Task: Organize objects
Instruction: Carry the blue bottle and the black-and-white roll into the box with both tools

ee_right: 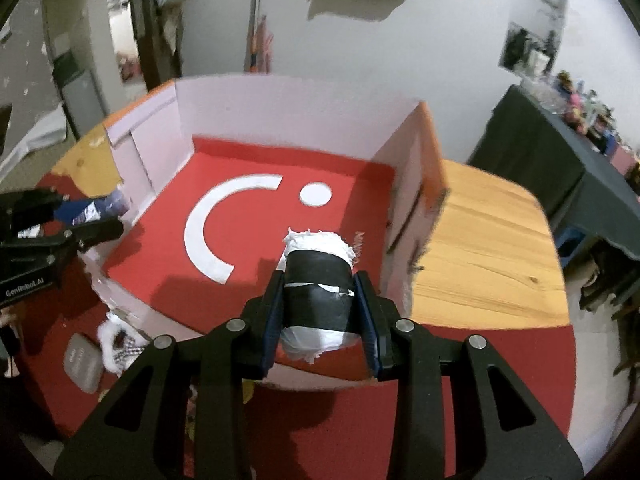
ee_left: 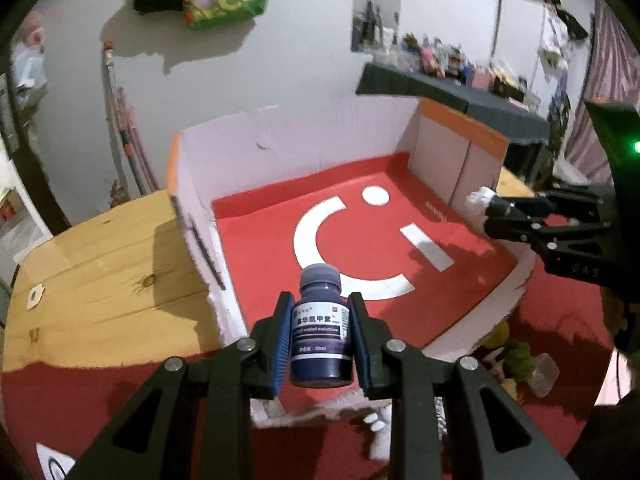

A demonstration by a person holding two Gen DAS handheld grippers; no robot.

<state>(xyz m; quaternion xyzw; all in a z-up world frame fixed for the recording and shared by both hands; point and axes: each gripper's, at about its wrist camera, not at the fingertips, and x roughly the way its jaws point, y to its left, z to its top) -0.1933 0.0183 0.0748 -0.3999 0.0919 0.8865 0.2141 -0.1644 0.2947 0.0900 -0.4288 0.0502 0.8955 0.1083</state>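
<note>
A: Where are the things being organized?

B: The left gripper (ee_left: 320, 336) has its jaws clamped on a small purple bottle (ee_left: 321, 328), upright, cap pointing away. The right gripper (ee_right: 320, 312) grips a black-banded white roll (ee_right: 316, 292), its long axis pointing forward.

A: And the box (ee_left: 192, 184)?

B: Open, red-floored, on the desk (ee_left: 104, 280), directly ahead of and below both loads. Neither hand looks clearly nearer.

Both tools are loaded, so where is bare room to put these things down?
The box floor is bare from wall to wall. So is the wooden tabletop past its orange side. It is crowded on the red cloth before the box, near the bottle, where small items lie.
</note>
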